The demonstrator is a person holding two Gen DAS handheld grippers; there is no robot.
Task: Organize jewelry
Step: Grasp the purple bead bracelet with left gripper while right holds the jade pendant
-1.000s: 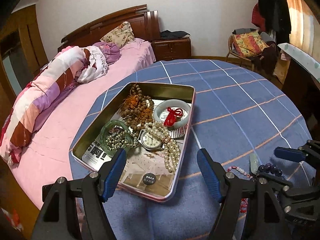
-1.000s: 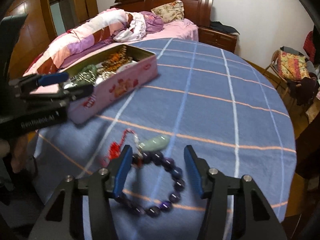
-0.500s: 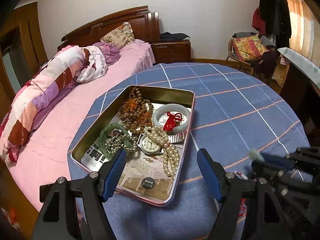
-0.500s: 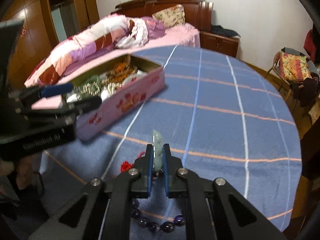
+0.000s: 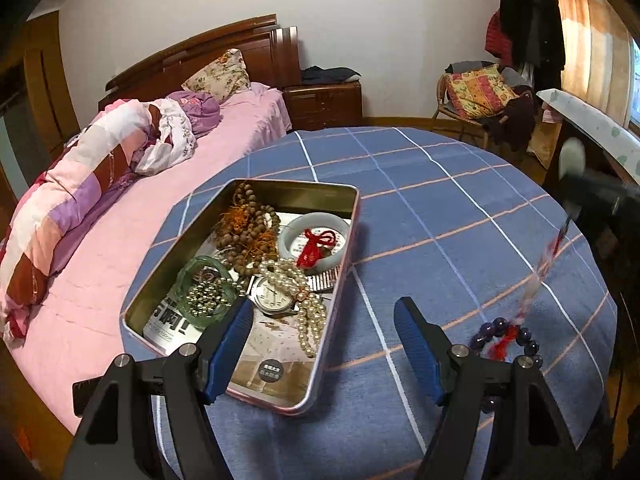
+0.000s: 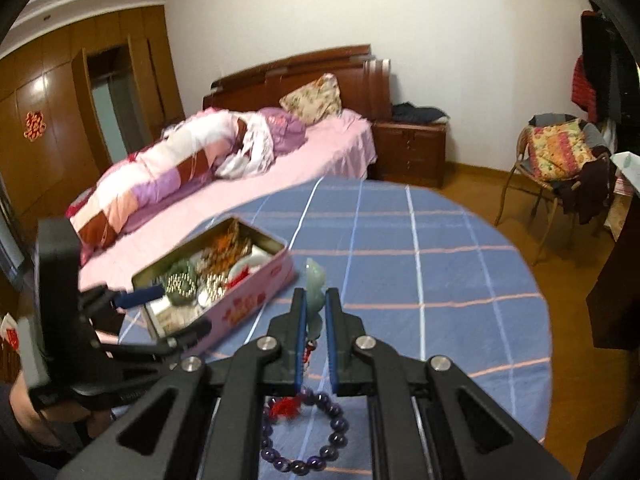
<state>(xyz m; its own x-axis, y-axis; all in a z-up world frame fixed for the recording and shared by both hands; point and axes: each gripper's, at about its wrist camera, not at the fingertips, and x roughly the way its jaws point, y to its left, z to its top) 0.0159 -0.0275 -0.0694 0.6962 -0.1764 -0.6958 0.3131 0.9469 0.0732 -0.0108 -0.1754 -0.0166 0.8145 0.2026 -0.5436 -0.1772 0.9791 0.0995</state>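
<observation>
Round table [image 5: 460, 208] in blue check cloth carries everything. Open pink tin [image 5: 344, 256] sits toward the table's bed-side edge, lid off so pieces can be dropped in; it already holds a wooden bead string [image 5: 248, 228], pale bangle [image 5: 316, 240], pearls [image 5: 304, 300] and a watch [image 5: 272, 298]. Left gripper [image 5: 324, 348] hovers at the tin's near corner, jaws wide, nothing between them, probably waiting. Right gripper [image 6: 316, 320] is clamped on the jade pendant [image 6: 314, 292], lifted clear of the cloth, likely bound for the tin. Purple bead bracelet [image 6: 308, 436] lies below it near the table's front edge.
</observation>
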